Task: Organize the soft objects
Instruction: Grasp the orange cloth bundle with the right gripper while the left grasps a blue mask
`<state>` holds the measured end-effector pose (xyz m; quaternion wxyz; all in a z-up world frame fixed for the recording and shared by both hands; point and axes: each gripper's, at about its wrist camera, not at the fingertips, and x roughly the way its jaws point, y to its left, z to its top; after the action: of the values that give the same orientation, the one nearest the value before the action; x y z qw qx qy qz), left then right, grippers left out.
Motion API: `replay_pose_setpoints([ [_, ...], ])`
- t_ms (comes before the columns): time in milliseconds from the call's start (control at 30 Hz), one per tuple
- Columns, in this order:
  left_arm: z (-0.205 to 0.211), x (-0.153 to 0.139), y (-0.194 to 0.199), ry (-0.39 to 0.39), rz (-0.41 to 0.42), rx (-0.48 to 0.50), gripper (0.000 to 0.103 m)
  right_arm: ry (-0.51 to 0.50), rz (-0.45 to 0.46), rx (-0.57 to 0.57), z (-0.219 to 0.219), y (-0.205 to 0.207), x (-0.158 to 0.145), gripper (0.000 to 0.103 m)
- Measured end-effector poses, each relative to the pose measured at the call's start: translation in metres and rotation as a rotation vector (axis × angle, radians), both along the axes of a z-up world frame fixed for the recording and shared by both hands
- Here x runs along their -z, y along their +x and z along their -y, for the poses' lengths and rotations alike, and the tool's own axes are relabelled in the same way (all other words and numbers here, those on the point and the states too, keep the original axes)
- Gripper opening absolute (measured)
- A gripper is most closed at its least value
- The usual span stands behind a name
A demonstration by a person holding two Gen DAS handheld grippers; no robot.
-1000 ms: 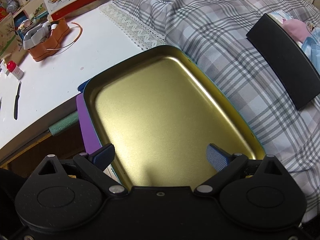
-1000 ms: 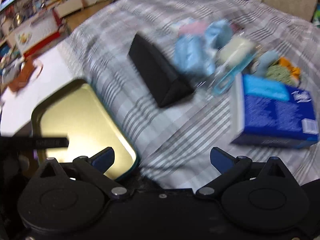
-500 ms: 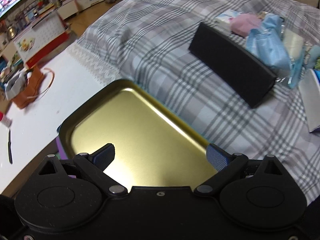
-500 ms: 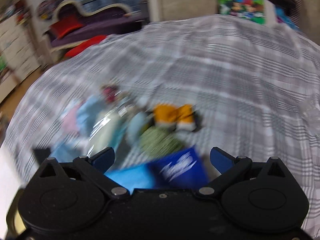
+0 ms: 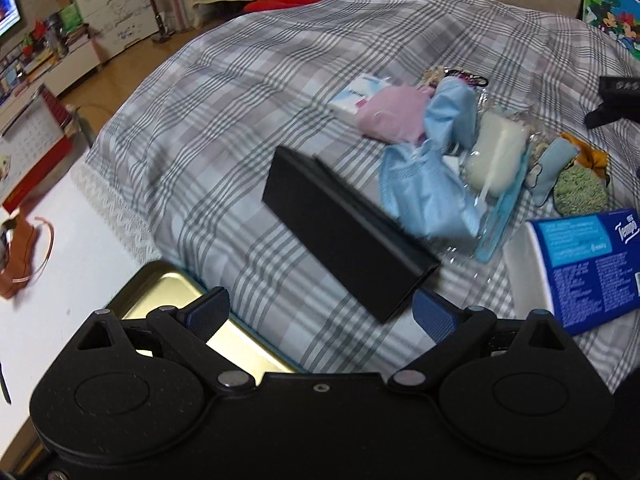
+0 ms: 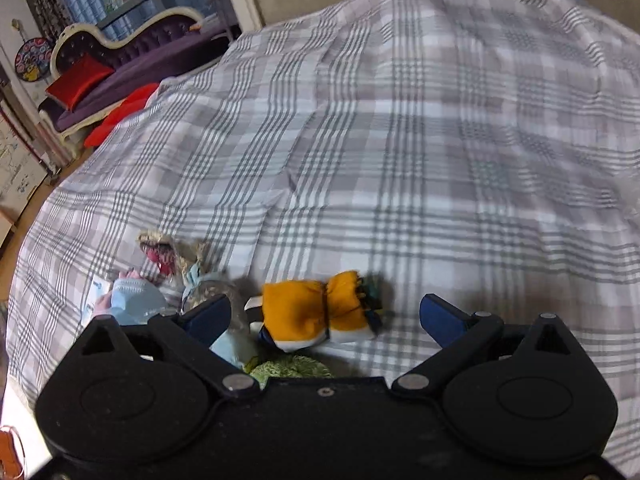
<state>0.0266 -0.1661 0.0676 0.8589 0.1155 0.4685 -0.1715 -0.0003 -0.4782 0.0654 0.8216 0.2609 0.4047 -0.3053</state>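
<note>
On the plaid bedspread (image 5: 224, 92) lies a heap of soft things: a pink mask (image 5: 394, 114), blue masks (image 5: 428, 194), a white pad in clear wrap (image 5: 496, 158), a green scrubby (image 5: 580, 196) and an orange bundle (image 5: 592, 158). A black box (image 5: 344, 228) lies just ahead of my left gripper (image 5: 322, 312), which is open and holds nothing. The gold tin tray (image 5: 160, 292) shows under its left finger. In the right wrist view the orange bundle (image 6: 316, 312) lies between the fingers of my open right gripper (image 6: 326, 314), not clamped. The green scrubby (image 6: 288, 368) peeks out below.
A blue tissue pack (image 5: 580, 264) lies at the right of the heap. A white table (image 5: 52, 272) with an orange leather pouch (image 5: 18, 248) and a calendar (image 5: 28, 148) borders the bed on the left. The far bedspread (image 6: 440, 140) is bare fabric.
My left gripper swung up from the gold tray toward the black box and the heap. My right gripper moved forward over the heap, so the orange bundle now sits between its fingers.
</note>
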Motion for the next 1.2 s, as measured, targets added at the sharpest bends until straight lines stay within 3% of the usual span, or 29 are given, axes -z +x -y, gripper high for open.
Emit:
replay_pose_setpoints([
  [233, 0.043, 0.001, 0.019, 0.020, 0.018, 0.059, 0.095, -0.066, -0.112, -0.027, -0.001, 0.024, 0.039, 0.101],
  [300, 0.055, 0.004, 0.024, 0.031, 0.020, 0.072, 0.095, -0.041, -0.109, -0.031, 0.004, 0.026, 0.045, 0.101],
  [433, 0.074, 0.016, 0.038, 0.031, -0.005, 0.087, 0.095, -0.014, -0.084, -0.042, 0.008, 0.026, 0.048, 0.097],
  [500, 0.082, 0.022, 0.046, 0.029, -0.022, 0.092, 0.095, 0.009, -0.067, -0.056, 0.008, 0.026, 0.050, 0.086],
  [600, 0.092, 0.029, 0.055, 0.041, -0.024, 0.097, 0.093, 0.027, -0.041, -0.063, 0.009, 0.025, 0.049, 0.079],
  [767, 0.099, 0.033, 0.067, 0.004, -0.058, 0.120, 0.080, 0.034, 0.011, -0.050, 0.012, 0.021, 0.045, 0.072],
  [800, 0.099, 0.033, 0.070, -0.011, -0.067, 0.116, 0.077, 0.035, 0.021, -0.046, 0.013, 0.020, 0.045, 0.071],
  [867, 0.100, 0.032, 0.074, -0.038, -0.082, 0.108, 0.063, 0.037, 0.037, -0.040, 0.014, 0.018, 0.044, 0.070],
  [967, 0.098, 0.028, 0.079, -0.067, -0.101, 0.089, 0.057, 0.030, 0.064, -0.024, 0.016, 0.015, 0.041, 0.069],
  [1200, 0.084, 0.001, 0.078, -0.101, -0.064, 0.047, 0.057, -0.006, 0.183, 0.027, 0.020, -0.003, 0.024, 0.068],
])
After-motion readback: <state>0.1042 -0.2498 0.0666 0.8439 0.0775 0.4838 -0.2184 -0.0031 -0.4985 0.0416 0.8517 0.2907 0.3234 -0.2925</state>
